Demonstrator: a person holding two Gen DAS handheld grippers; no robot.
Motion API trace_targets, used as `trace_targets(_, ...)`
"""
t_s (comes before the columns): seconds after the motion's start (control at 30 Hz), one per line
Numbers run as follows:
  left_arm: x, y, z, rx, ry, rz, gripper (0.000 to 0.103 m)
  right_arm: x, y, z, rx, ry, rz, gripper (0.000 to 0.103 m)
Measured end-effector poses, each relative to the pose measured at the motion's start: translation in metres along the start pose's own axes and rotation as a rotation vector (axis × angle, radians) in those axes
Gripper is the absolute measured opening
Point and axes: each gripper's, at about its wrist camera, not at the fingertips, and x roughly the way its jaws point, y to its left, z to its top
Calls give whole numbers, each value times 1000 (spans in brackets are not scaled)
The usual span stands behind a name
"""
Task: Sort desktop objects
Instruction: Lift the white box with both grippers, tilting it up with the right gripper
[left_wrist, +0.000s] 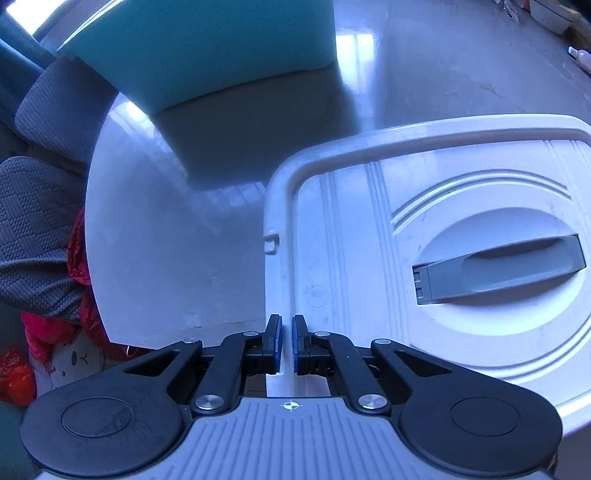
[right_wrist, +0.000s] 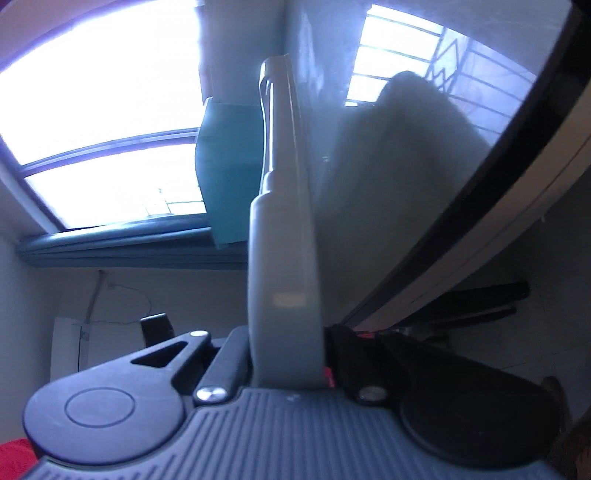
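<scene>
In the left wrist view my left gripper (left_wrist: 286, 341) is nearly shut, its blue pads a narrow gap apart, with nothing between them. It hovers over the left rim of a white storage box lid (left_wrist: 369, 236) with a grey handle (left_wrist: 498, 271). In the right wrist view my right gripper (right_wrist: 286, 354) is shut on a white plastic bottle (right_wrist: 282, 240), which stands up between the fingers and hides the fingertips. The view is tilted, with the table surface (right_wrist: 406, 166) on the right.
A teal bin (left_wrist: 207, 48) stands at the back of the white table (left_wrist: 177, 236); it also shows in the right wrist view (right_wrist: 229, 166). A small white bottle (left_wrist: 581, 59) and clutter lie far right. Grey cushions (left_wrist: 33, 229) and red cloth (left_wrist: 79, 254) lie off the table's left edge.
</scene>
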Motion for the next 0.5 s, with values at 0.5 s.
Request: trace_targets(0.5, -4, 23, -1, -50, -42, -7, 5, 47, 51, -8, -3, 14, 35, 6)
